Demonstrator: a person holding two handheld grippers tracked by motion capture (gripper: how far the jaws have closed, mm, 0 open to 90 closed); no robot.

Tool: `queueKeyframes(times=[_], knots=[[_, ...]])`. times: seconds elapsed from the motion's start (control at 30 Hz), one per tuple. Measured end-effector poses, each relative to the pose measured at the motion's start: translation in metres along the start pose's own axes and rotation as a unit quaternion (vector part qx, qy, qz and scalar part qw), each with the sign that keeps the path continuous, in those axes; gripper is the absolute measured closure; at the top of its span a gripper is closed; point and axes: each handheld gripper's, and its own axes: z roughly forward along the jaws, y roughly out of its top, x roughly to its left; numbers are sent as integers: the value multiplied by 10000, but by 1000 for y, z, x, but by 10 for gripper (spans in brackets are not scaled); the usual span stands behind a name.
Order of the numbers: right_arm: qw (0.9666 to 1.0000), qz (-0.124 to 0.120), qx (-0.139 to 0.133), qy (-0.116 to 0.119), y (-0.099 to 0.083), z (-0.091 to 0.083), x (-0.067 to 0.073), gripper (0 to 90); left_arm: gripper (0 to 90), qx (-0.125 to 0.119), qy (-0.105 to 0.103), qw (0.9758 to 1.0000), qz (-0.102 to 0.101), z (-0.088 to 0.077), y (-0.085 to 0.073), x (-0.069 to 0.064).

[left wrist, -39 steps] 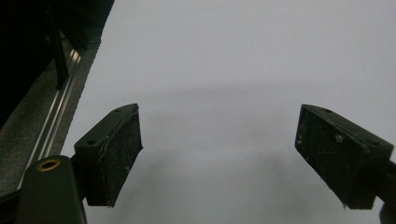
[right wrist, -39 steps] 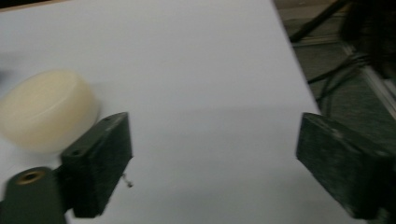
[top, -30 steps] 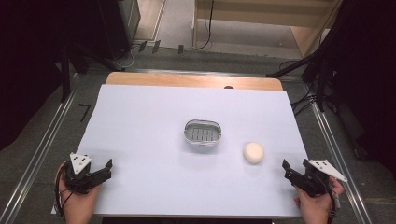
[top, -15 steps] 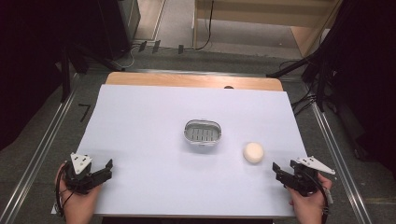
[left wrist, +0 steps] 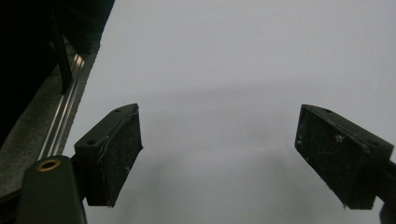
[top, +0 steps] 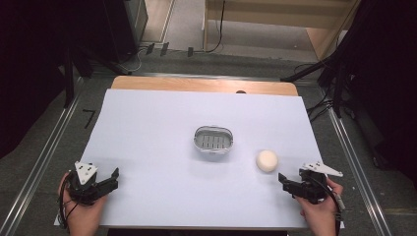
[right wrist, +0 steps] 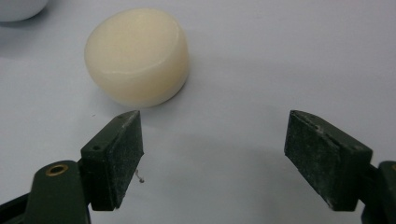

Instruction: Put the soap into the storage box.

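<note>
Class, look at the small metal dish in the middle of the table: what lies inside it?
The metal dish holds nothing loose; rows of slots mark its floor. The round cream soap lies outside it on the white sheet. What lies under the dish is covered.

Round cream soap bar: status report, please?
Right tool open, jaws just widened, nothing between them. Round cream soap bar just ahead on white table cover, untouched. Path clear.

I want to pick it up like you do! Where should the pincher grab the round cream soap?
Probably across its curved side wall. The soap lies flat like a thick puck, so the right gripper, open and just short of it, could slide in low from the near side, one pad on each side. The flat top offers nothing to pinch.
</note>
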Motion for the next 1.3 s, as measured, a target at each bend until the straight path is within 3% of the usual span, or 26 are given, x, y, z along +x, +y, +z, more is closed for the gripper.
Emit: queueKeyframes(times=[0.27, 0.53, 1.3], knots=[[9991, 89, 417, 90, 13, 6, -3, 181, 157, -5, 1, 10000, 35, 1, 0, -1], [9974, -3, 694, 206, 18, 13, 0, 175, 157, 27, 13, 10000, 81, 0, 0, -2], [9972, -173, 656, 317, 37, 34, 30, 163, 157, 15, 22, 9999, 121, 1, 0, -2]])
